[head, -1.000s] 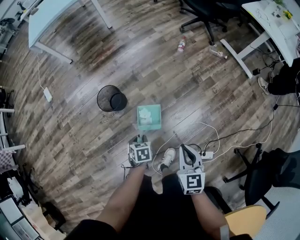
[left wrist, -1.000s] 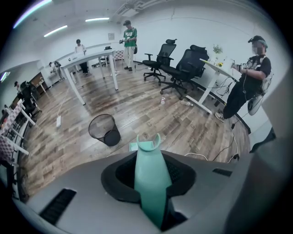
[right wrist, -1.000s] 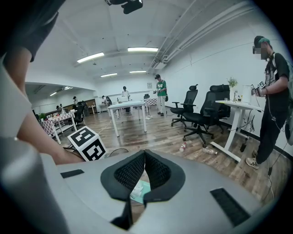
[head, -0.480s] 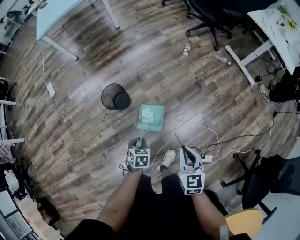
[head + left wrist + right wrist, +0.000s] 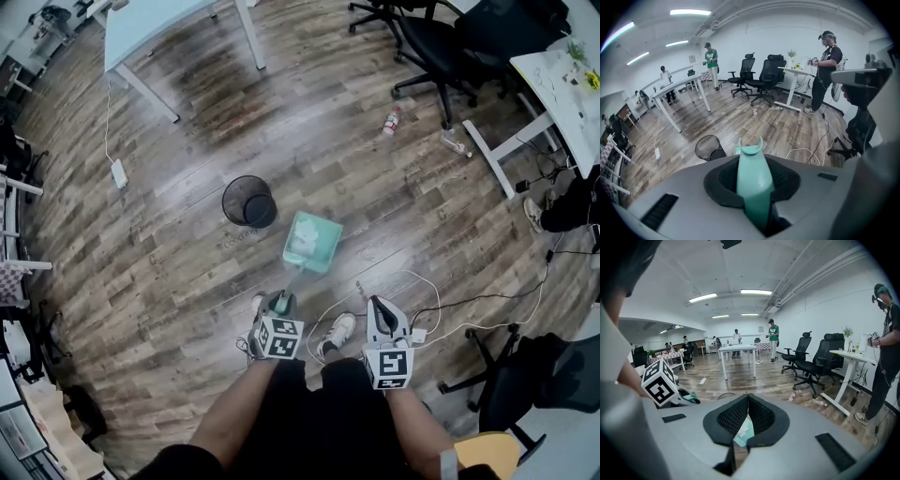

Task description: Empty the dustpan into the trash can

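Left claw clenched on the upper end of the slim teal handle of the dustpan. The right claw is beside it, jaws together on nothing. The pan holds white paper scraps and sits out ahead of the left claw, just beside the black mesh trash can and not yet over its rim. We cannot tell whether it clears the wood floor. We judge the dustpan to be light, stiff plastic, with a smooth handle that may roll between the pads. We favour a firm grip on the handle and a level pan, since the loose scraps spill easily.
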Tool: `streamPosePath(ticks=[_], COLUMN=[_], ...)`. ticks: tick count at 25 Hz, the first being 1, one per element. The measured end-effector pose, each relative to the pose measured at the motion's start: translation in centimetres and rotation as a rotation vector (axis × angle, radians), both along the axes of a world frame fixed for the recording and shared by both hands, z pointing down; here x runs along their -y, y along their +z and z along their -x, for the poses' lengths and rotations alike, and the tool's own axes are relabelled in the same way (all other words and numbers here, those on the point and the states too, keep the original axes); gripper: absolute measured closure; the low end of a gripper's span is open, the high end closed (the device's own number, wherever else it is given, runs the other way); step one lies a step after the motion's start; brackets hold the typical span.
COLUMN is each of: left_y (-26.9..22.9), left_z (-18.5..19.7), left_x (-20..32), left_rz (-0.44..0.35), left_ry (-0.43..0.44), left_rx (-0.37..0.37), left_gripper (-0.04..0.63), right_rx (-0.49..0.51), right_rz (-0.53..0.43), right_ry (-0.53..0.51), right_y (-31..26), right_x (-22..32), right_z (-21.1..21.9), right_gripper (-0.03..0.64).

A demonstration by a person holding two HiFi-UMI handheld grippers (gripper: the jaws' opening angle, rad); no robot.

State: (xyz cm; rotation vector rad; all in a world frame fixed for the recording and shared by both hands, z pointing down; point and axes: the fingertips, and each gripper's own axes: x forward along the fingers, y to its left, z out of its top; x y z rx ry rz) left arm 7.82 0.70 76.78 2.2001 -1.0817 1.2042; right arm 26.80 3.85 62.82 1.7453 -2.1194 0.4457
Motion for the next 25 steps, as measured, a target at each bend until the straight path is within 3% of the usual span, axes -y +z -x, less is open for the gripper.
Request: streamPosePath(ticks=[5, 12, 19, 25], left_y=[-3.9, -9.9, -15.1, -18.6], left_z=[2.4, 4.8, 7.3, 11.3], left_x=[-0.7, 0.2, 2.6, 5.6], left_rz=[-0.036, -0.132, -0.241, -0.326], left_ry=[0.001, 0.01, -0.07, -0.15], left_rx=[-0.054, -0.138, -0.195, -0.196], left_gripper=[0.5, 0.5, 0.5, 0.5], right_rx=[-0.047, -0.072, -0.066, -0.063], right_rz=[-0.034, -0.089, -0.131, -0.163], right_ry=[-0.013, 0.052, 0.054, 0.023], right_y=[-2.0, -4.8, -6.8, -7.7], right_x=[1.4, 4.2, 6.3, 8.5], right_z=[0.9, 1.6, 3.1, 5.1], right_gripper=[0.592, 0.594, 0.594, 0.594])
